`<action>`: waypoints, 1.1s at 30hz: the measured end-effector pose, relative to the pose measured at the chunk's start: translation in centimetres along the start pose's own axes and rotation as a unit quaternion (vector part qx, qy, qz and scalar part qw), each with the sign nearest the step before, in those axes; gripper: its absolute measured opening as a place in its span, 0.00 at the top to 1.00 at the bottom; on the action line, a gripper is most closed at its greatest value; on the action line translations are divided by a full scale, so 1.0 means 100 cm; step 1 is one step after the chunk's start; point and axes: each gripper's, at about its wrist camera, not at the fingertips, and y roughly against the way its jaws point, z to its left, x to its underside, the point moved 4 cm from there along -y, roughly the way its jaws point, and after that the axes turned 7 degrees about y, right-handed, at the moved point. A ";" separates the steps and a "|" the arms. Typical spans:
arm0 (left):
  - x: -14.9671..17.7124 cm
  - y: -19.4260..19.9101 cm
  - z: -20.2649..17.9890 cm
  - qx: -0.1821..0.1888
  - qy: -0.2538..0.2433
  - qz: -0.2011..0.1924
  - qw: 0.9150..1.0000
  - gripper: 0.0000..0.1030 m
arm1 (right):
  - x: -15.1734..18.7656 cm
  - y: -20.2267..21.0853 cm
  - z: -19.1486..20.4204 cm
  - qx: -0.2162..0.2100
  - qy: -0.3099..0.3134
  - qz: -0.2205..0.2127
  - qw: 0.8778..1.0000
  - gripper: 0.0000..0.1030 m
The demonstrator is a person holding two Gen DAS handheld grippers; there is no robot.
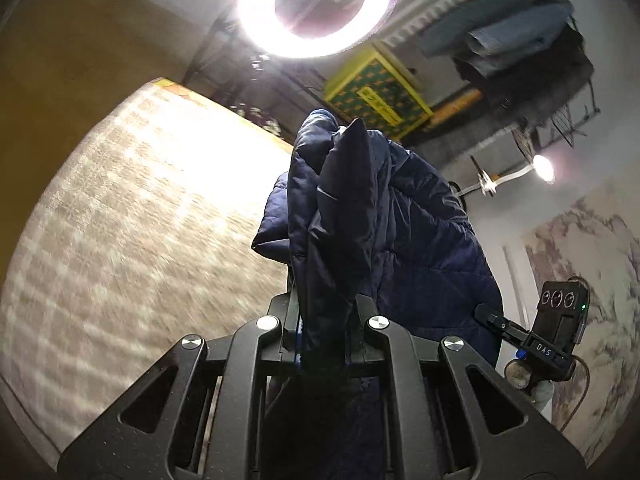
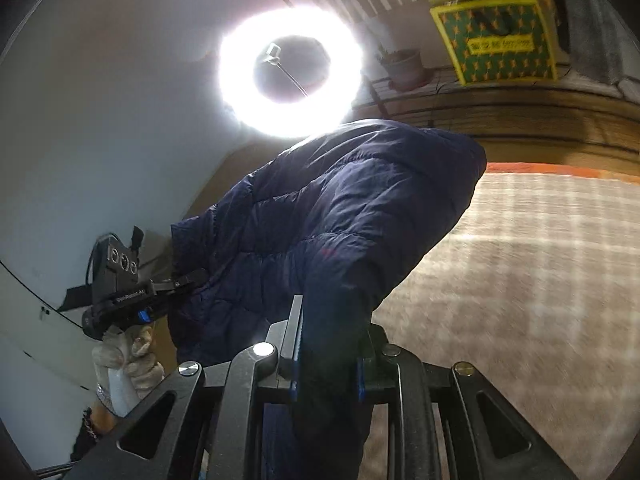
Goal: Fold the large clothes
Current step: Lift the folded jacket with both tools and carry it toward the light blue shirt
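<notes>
A dark navy quilted puffer jacket (image 1: 380, 232) hangs in the air between both grippers, above a beige checked cloth surface (image 1: 120, 220). My left gripper (image 1: 322, 312) is shut on a bunched fold of the jacket. My right gripper (image 2: 332, 332) is shut on another part of the jacket (image 2: 340, 208). The right gripper also shows in the left wrist view (image 1: 486, 314) at the jacket's right edge. The left gripper shows in the right wrist view (image 2: 192, 278) at the jacket's left edge, held by a gloved hand (image 2: 128, 356). The fingertips are hidden by fabric.
A bright ring light (image 1: 316, 4) stands beyond the surface and glares in both views (image 2: 290, 72). A yellow-green patterned box (image 1: 376, 96) and a rack with hung clothes (image 1: 516, 44) lie at the back. A plant pot (image 2: 404, 66) sits on a shelf.
</notes>
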 end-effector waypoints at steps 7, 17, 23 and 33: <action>0.044 0.016 -0.049 0.001 -0.049 0.012 0.999 0.89 | 0.037 0.058 0.012 0.045 -0.011 -0.022 0.999 0.83; 0.111 0.030 -0.103 0.016 -0.087 0.023 0.996 0.90 | 0.086 0.122 0.021 0.080 -0.023 -0.046 0.995 0.83; 0.140 0.035 -0.133 0.015 -0.104 0.024 0.994 0.90 | 0.107 0.165 0.019 0.092 -0.016 -0.055 0.994 0.83; 0.182 0.033 -0.190 -0.008 -0.167 0.011 0.986 0.90 | 0.119 0.219 0.002 0.095 0.014 -0.068 0.993 0.83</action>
